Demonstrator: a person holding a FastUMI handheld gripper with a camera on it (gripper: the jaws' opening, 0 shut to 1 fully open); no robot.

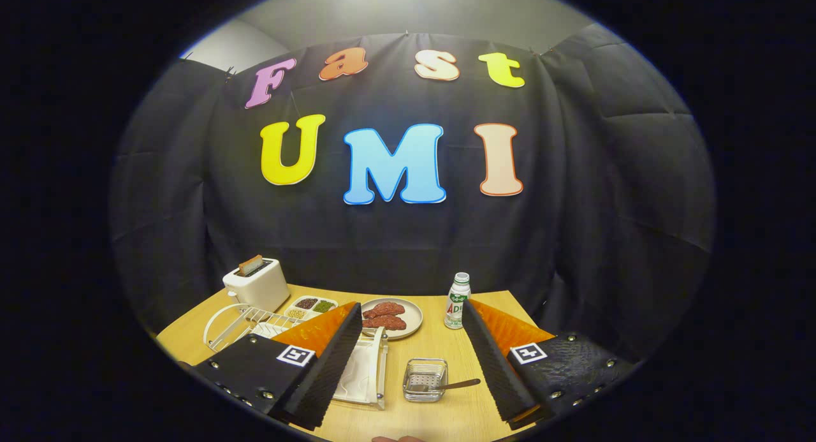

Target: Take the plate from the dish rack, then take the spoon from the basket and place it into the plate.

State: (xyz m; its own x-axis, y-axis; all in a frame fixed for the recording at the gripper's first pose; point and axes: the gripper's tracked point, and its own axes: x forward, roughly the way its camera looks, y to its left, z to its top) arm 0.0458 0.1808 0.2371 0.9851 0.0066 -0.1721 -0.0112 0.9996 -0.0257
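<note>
My gripper (410, 305) is held above the near side of a wooden table (446, 356), open, with nothing between its fingers. Between the fingers and below them stands a small clear basket (425, 372). A metal spoon (454, 384) lies in it, its handle sticking out toward the right finger. A white wire dish rack (239, 324) sits beyond the left finger. A white rectangular dish-like piece (364, 370) lies beside the basket, partly hidden by the left finger; I cannot tell if it is the plate.
A white toaster (257, 286) with a slice in it stands at the back left. Next to it are a divided tray of grains (311, 306), a round plate of red meat (393, 317) and a small white bottle (457, 302). Black cloth walls close in behind the table.
</note>
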